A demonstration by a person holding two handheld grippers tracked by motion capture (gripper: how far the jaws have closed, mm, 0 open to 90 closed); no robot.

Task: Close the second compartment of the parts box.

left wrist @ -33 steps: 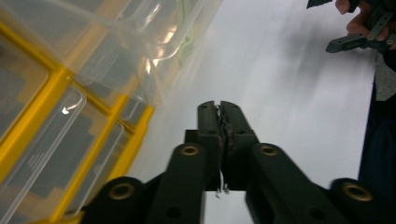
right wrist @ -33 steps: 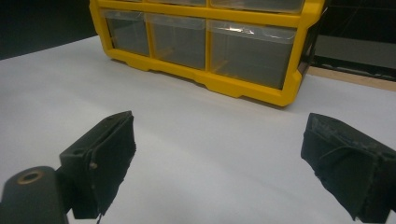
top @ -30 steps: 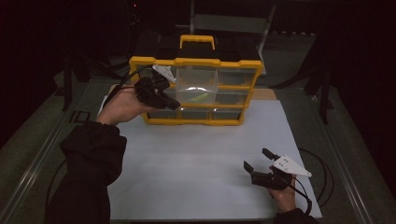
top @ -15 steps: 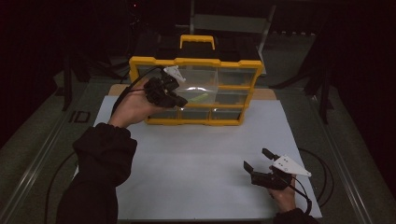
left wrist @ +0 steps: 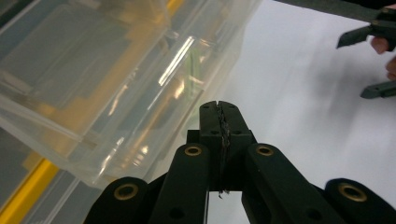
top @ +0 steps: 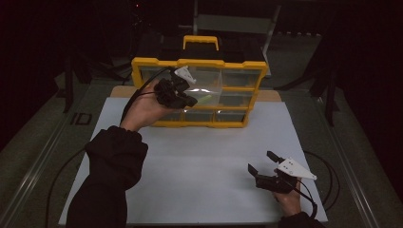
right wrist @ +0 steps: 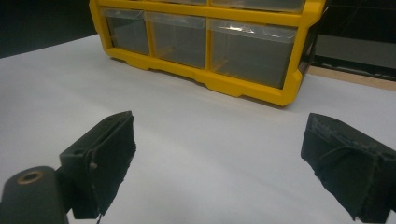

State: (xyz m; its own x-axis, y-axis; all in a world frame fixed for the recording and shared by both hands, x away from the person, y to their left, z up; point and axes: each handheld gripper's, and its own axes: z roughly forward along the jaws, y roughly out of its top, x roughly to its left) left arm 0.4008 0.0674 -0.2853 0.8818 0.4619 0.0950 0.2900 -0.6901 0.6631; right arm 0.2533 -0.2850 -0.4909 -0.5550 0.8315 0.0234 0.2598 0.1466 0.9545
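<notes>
A yellow organizer with clear drawers stands at the far edge of the white sheet. My left gripper is up against its front at the middle row, jaws shut with nothing between them. In the left gripper view the shut tips sit just beside a clear drawer that juts out, with a pale green item inside. My right gripper rests low over the sheet at the near right, open and empty. Its jaws frame the organizer's bottom row.
A yellow carry handle tops the organizer. Cables trail off the sheet at the right. Bare white sheet lies between the two hands. Grey table borders flank the sheet; the surroundings are dark.
My left hand has slid to the right along the organizer's front, staying shut. The right gripper has kept still.
</notes>
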